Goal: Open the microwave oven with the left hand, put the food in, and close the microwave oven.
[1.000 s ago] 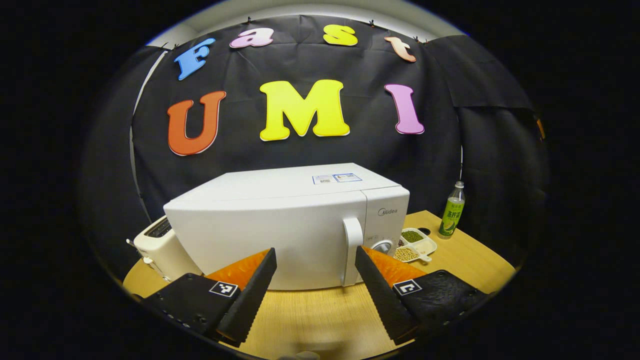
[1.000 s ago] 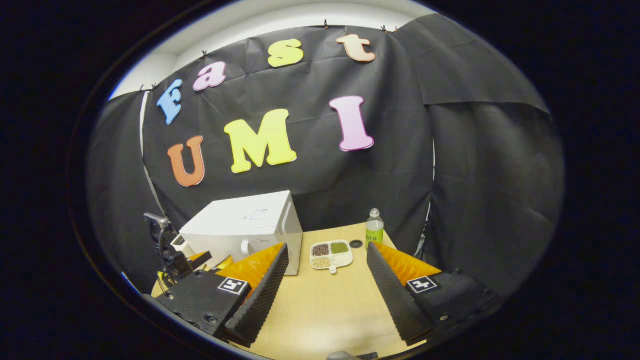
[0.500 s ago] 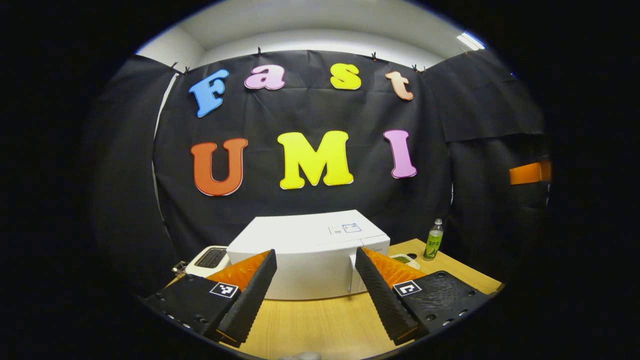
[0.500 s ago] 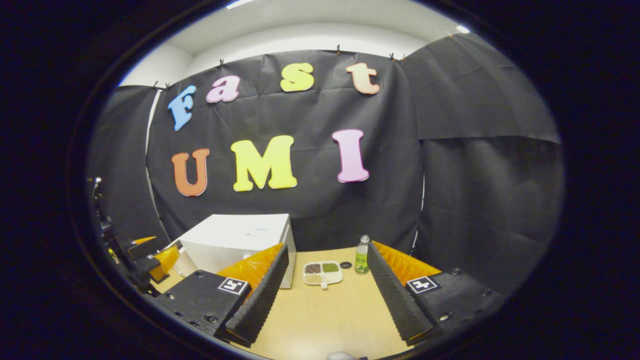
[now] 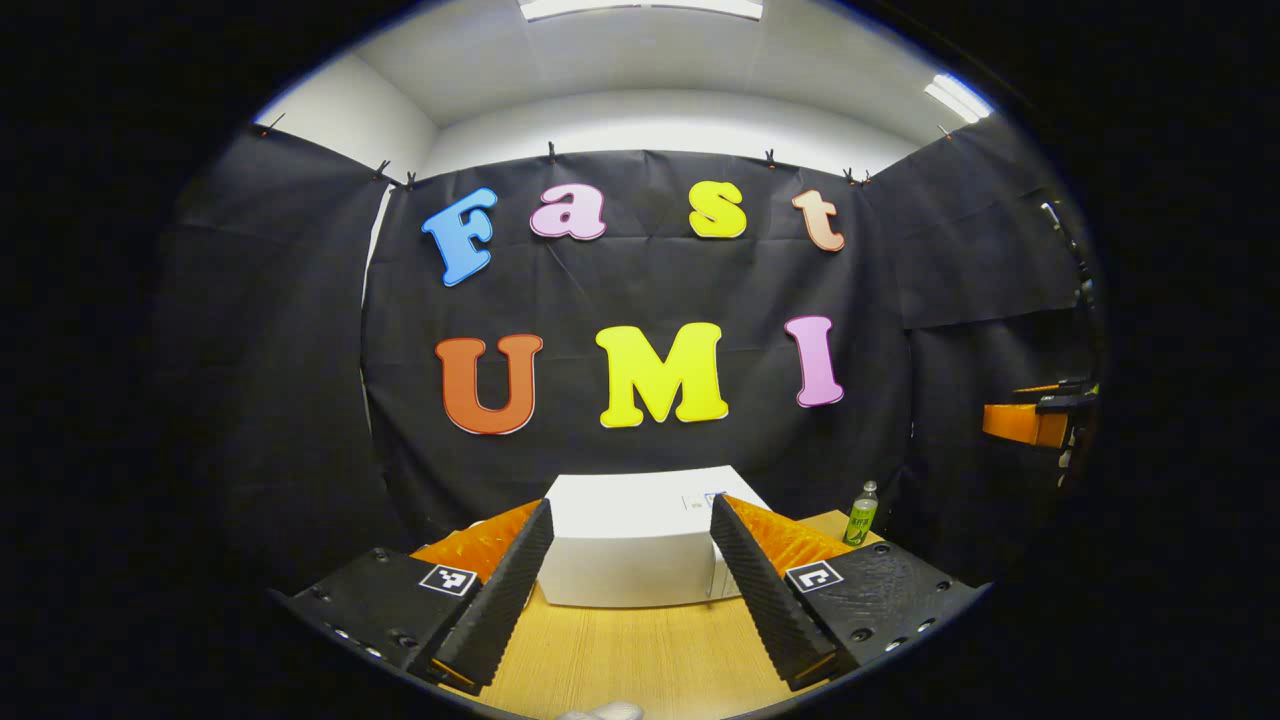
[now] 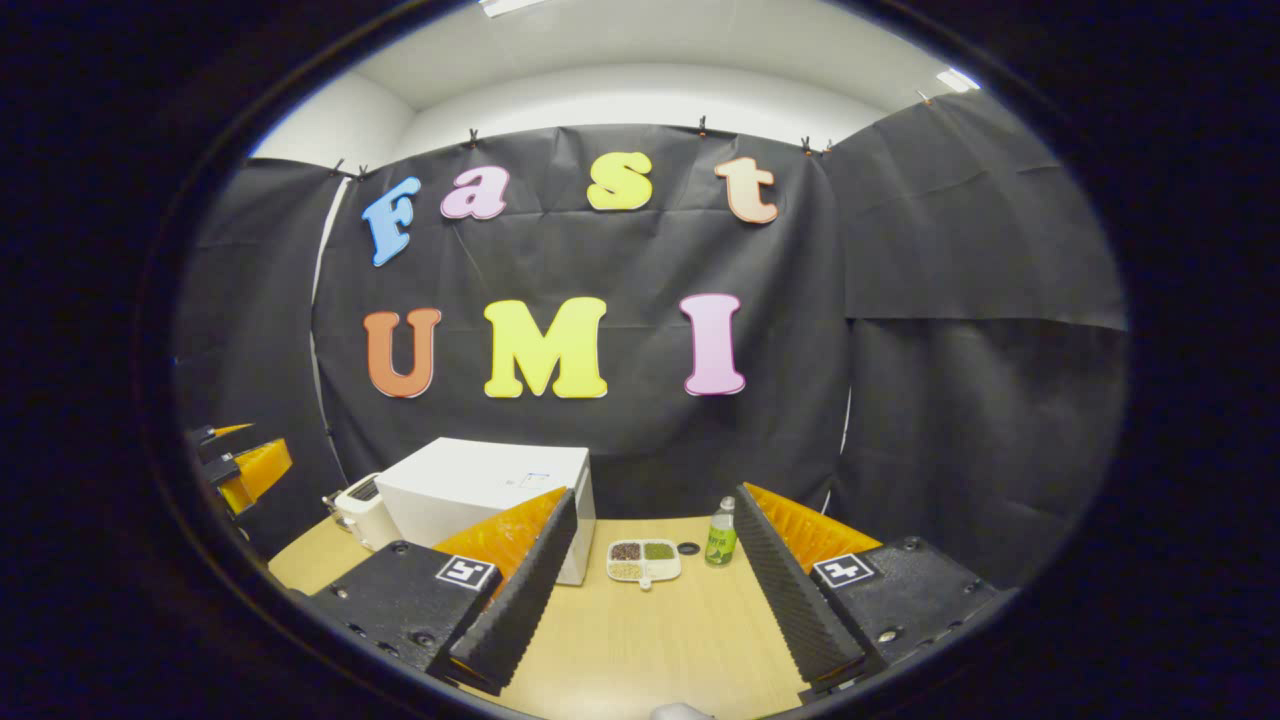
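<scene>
Left gripper view: the left gripper [image 5: 630,585] is held over the near part of the wooden table [image 5: 620,655], its two ribbed black fingers spread apart with nothing between them. Beyond the fingertips, well apart from them, stands the white microwave oven [image 5: 640,535], door closed, framed in the gap between the fingers. To the right of the oven, farther back, a green-labelled bottle [image 5: 860,514] stands upright on the table. At the far right edge of this view the orange and black end of the other gripper is visible, raised above table height.

Right gripper view: the right gripper [image 6: 650,580] is likewise held over the near table [image 6: 660,650], fingers spread and empty. The microwave oven [image 6: 480,490] lies to the left beyond its left finger, door closed. A white toaster [image 6: 365,510] stands touching or just beside the oven's left side. Between the fingers, farther off, a divided white food tray [image 6: 643,560] rests on the table just right of the oven; its compartments hold dark, green and pale grains or beans. A small dark round object [image 6: 688,548] lies just beyond the tray, and the bottle [image 6: 718,535] stands upright to the right of it.
</scene>
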Demonstrator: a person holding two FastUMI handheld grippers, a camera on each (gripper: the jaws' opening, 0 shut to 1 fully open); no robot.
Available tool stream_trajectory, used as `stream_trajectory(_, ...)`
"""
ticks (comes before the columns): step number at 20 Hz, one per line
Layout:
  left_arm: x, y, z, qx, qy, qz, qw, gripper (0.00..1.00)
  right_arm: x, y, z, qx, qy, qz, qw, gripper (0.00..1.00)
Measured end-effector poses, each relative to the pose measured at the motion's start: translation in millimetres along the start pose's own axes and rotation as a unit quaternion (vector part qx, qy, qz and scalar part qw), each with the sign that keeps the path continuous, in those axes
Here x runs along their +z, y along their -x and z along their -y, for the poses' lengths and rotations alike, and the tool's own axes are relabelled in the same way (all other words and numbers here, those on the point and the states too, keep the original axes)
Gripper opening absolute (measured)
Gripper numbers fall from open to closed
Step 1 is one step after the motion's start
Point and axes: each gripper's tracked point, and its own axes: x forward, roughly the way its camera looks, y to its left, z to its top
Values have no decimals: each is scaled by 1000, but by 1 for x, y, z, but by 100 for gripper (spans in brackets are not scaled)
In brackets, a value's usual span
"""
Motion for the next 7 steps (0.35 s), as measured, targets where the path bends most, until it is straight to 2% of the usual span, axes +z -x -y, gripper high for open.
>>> stream_trajectory(2, 5, 5, -1, 4, 4, 3, 1000, 96, 3, 2, -3, 5, -6, 1, 1000, 92)
stream_trajectory(3, 6, 6, -2, 7, 7, 2, 1000, 100, 5, 3, -4, 8, -7, 4, 1000, 91)
stream_trajectory(5, 8, 9, -4, 9, 11, 2, 1000, 96, 5, 6, -5, 10, -4, 8, 1000, 91)
stream_trajectory(6, 8, 10, -5, 11, 12, 3, 1000, 96, 7, 7, -6, 12, -3, 10, 1000, 100)
stream_trajectory(7, 10, 10, -6, 13, 12, 6, 1000, 96, 8, 8, -7, 13, -4, 12, 1000, 100)
